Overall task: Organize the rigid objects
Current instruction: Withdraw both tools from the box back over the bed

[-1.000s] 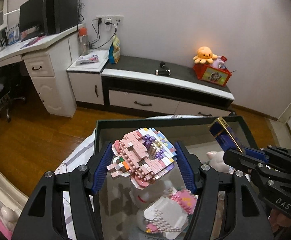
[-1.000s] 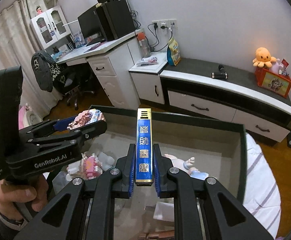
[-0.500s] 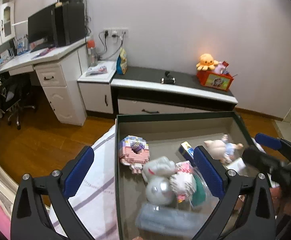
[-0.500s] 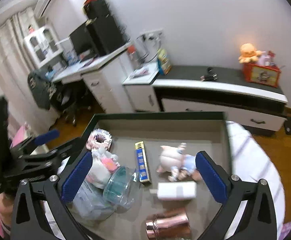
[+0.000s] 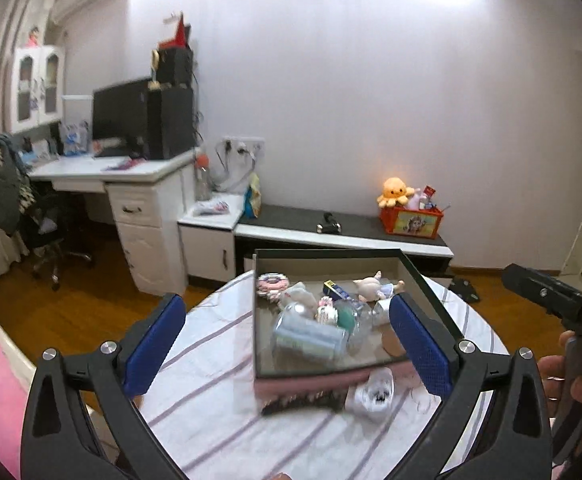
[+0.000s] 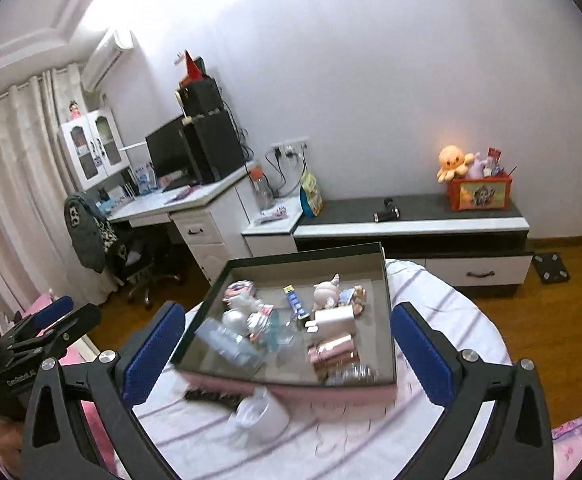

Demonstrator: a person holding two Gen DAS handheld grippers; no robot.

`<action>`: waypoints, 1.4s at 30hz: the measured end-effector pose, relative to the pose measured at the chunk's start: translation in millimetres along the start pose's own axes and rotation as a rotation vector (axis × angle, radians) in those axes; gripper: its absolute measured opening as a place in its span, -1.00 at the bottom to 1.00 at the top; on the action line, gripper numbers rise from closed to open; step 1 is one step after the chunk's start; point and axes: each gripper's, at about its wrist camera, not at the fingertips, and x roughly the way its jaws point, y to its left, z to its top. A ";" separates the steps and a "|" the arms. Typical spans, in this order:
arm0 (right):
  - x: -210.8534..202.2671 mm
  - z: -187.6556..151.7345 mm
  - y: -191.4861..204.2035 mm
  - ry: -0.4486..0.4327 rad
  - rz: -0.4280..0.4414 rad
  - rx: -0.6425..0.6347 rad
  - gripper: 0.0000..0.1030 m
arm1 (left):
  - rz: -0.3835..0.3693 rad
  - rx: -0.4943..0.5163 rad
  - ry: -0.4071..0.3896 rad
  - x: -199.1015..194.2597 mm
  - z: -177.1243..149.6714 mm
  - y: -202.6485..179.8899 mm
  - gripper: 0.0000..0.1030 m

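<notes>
Both tongs are wide open and hold nothing. The left tongs hang above the near side of the bed, with the box seen between the blue pads. The right tongs hang there too, looking down at the same box. They look pulled back and high, likely so the person can see what is left to tidy.

The box sits in the middle of the striped bed cover. It has dark walls and a pink base. Many small things lie inside it. A block toy is in the far left corner. A blue stick box lies near the middle, just beside a pig doll. A white block and a shiny pink can lie nearer the front. Clear bottles fill the left side, piled and touching.

Two things are not yet in the box. A dark comb and a white pouch lie on the cover at the box's near edge. They probably go in next.
</notes>
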 end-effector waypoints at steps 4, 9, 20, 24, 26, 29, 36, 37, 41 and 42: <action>-36.2 -19.2 9.3 -0.045 -0.022 -0.025 1.00 | 0.020 0.000 -0.019 -35.6 -19.9 0.1 1.00; -71.9 -46.6 25.3 -0.095 -0.060 -0.041 1.00 | 0.040 -0.028 -0.044 -73.1 -44.5 3.0 1.00; -100.6 -95.2 60.8 -0.109 -0.128 -0.119 1.00 | 0.061 -0.041 -0.067 -115.5 -95.9 -14.0 1.00; -102.8 -96.6 68.2 -0.115 -0.120 -0.129 1.00 | 0.069 -0.050 -0.090 -120.1 -95.1 -13.9 1.00; -102.6 -96.8 67.8 -0.118 -0.122 -0.129 1.00 | 0.072 -0.049 -0.089 -119.9 -95.1 -14.3 1.00; -101.8 -96.7 66.8 -0.115 -0.121 -0.123 1.00 | 0.068 -0.054 -0.079 -116.2 -96.1 -14.0 1.00; -97.8 -98.5 66.8 -0.104 -0.123 -0.122 1.00 | 0.054 -0.051 -0.062 -109.2 -99.8 -16.7 1.00; -95.5 -98.8 66.3 -0.097 -0.125 -0.123 1.00 | 0.053 -0.050 -0.059 -107.9 -100.6 -16.7 1.00; -83.2 -100.6 62.9 -0.067 -0.130 -0.126 1.00 | 0.052 -0.048 -0.034 -94.3 -103.6 -16.4 1.00; -78.8 -101.5 61.4 -0.056 -0.128 -0.127 1.00 | 0.055 -0.046 -0.026 -89.6 -104.6 -16.5 1.00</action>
